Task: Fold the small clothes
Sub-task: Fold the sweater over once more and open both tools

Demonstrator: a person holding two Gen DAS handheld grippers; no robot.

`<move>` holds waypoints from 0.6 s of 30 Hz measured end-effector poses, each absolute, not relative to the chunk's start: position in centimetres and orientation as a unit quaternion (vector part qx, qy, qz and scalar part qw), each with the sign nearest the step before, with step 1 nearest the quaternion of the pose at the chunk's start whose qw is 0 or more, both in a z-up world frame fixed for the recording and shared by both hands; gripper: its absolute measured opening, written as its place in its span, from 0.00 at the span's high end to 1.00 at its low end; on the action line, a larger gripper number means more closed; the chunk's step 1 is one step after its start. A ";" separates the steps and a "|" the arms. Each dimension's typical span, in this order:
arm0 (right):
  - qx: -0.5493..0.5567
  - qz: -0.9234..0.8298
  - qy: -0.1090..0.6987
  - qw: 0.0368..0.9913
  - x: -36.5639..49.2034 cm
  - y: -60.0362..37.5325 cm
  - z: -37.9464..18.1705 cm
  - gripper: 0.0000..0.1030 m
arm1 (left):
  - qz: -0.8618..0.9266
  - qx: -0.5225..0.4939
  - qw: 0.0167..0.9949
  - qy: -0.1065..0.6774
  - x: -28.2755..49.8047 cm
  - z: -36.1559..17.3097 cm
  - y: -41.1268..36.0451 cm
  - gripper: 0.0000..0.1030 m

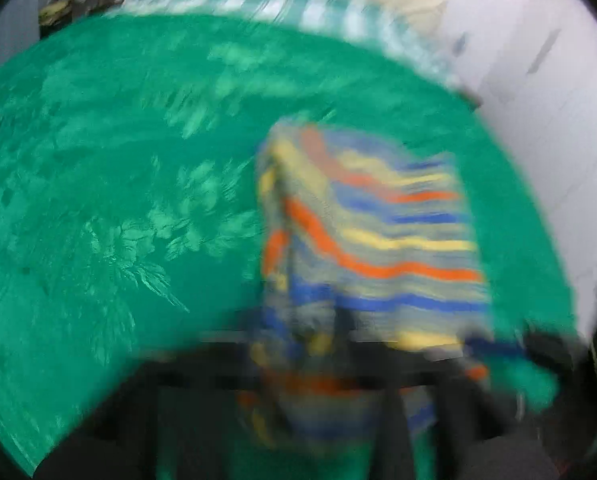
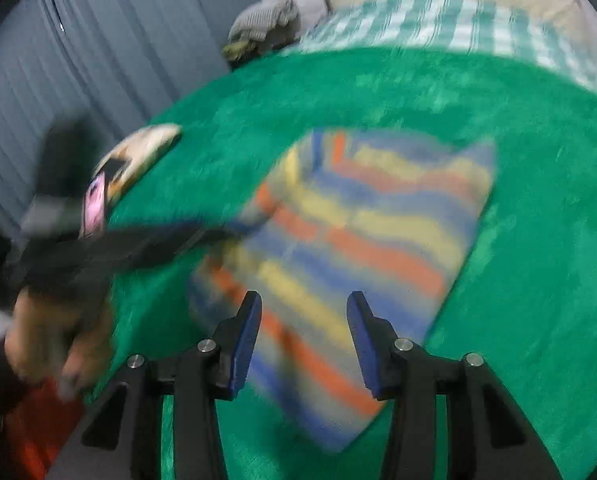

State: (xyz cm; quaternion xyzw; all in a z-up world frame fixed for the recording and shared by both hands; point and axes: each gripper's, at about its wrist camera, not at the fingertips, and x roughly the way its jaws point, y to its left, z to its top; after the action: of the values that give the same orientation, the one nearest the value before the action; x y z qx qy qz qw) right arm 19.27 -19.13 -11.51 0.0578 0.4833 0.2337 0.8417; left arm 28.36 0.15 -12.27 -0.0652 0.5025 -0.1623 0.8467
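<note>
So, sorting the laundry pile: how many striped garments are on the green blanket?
1: the striped garment lies mid-blanket, ahead of the open right gripper. More may be hidden.

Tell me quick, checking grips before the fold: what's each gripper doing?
Left gripper: closed, apparently pinching the striped garment corner.
Right gripper: open, holding nothing.

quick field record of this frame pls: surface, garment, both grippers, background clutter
surface: green plush blanket with a faint leaf pattern
garment: striped blue, orange and yellow small cloth, lying partly folded on the blanket
left gripper: at the garment's left edge; grip too blurred to confirm
right gripper: open, above the garment's near end, nothing between its pads
background: green-and-white checked cloth, grey crumpled clothes pile
image quality: heavy motion blur
</note>
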 end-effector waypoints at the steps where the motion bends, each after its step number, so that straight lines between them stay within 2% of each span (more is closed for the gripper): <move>1: 0.053 0.218 0.507 0.832 18.8 -18.9 -13.4 0.57 | -0.155 -0.082 0.840 0.514 29.3 -13.1 0.8 0.90; 3: 0.046 0.211 0.488 0.846 17.5 -19.0 -14.1 0.58 | -0.156 -0.107 0.830 0.524 29.9 -13.9 1.9 0.86; 5: 0.036 0.202 0.483 0.851 16.7 -19.0 -13.7 0.58 | -0.146 -0.104 0.835 0.521 29.0 -13.2 2.7 0.69; 6: 0.035 0.195 0.483 0.853 16.5 -19.0 -13.4 0.58 | -0.137 -0.100 0.840 0.516 28.5 -12.9 2.9 0.54; 7: 0.032 0.182 0.485 0.855 16.2 -19.0 -12.9 0.58 | -0.129 -0.099 0.845 0.510 27.8 -12.4 3.5 0.44; 8: 0.028 0.173 0.485 0.857 15.9 -18.9 -12.7 0.55 | -0.124 -0.099 0.849 0.504 27.3 -12.1 3.9 0.39; 10: 0.014 0.145 0.483 0.863 14.9 -18.6 -11.6 0.37 | -0.122 -0.093 0.856 0.493 25.4 -11.3 4.9 0.22; 11: 0.006 0.127 0.476 0.870 14.0 -18.4 -10.9 0.21 | -0.122 -0.083 0.860 0.488 23.9 -10.9 5.4 0.19; 12: 0.001 0.116 0.469 0.875 13.3 -18.4 -10.3 0.13 | -0.120 -0.076 0.862 0.486 23.4 -10.7 5.7 0.16; 18: -0.023 0.025 0.471 0.882 9.7 -17.9 -8.9 0.10 | -0.106 -0.034 0.864 0.492 18.5 -11.7 6.4 0.15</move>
State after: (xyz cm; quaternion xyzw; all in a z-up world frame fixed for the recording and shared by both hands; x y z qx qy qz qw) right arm 9.72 -17.90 -8.87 -0.0229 0.4708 0.0250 0.8816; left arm 18.54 6.42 -11.71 -0.0337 0.4916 -0.1062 0.8637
